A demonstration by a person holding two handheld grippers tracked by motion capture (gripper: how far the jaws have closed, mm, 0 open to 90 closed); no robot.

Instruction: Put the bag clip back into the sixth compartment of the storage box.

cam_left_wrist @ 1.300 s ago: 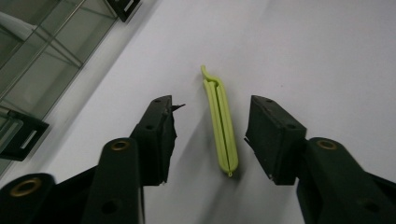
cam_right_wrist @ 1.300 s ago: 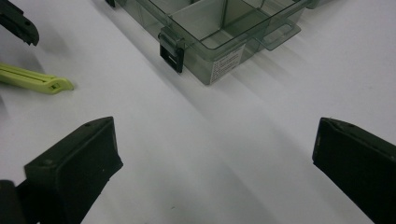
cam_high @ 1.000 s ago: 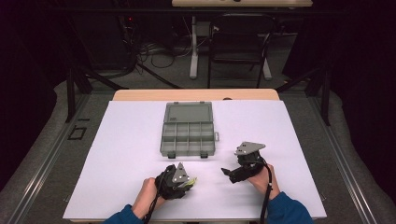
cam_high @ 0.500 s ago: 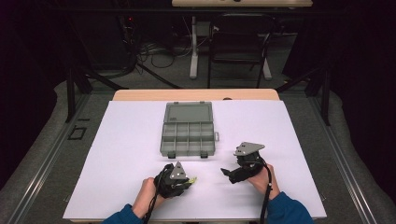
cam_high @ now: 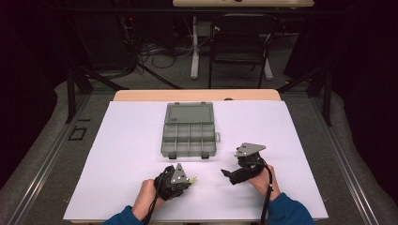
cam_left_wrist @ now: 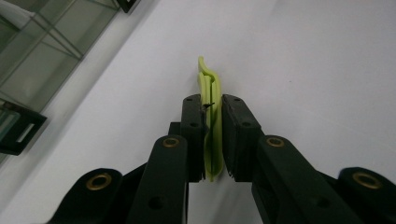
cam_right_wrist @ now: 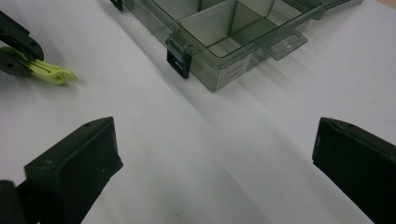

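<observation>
No words, brand names or numbers can be read anywhere. The one printed item is a small white label (cam_right_wrist: 232, 73) stuck on the outer front wall of the clear grey compartment box (cam_right_wrist: 261, 28), just above the middle of the right gripper view. It carries a few lines of tiny dark print, too small and blurred to make out. In the high view the same box (cam_high: 188, 131), at the centre of the frame, shows no legible marking.

Bright, evenly lit table; dark, dim surroundings.
</observation>
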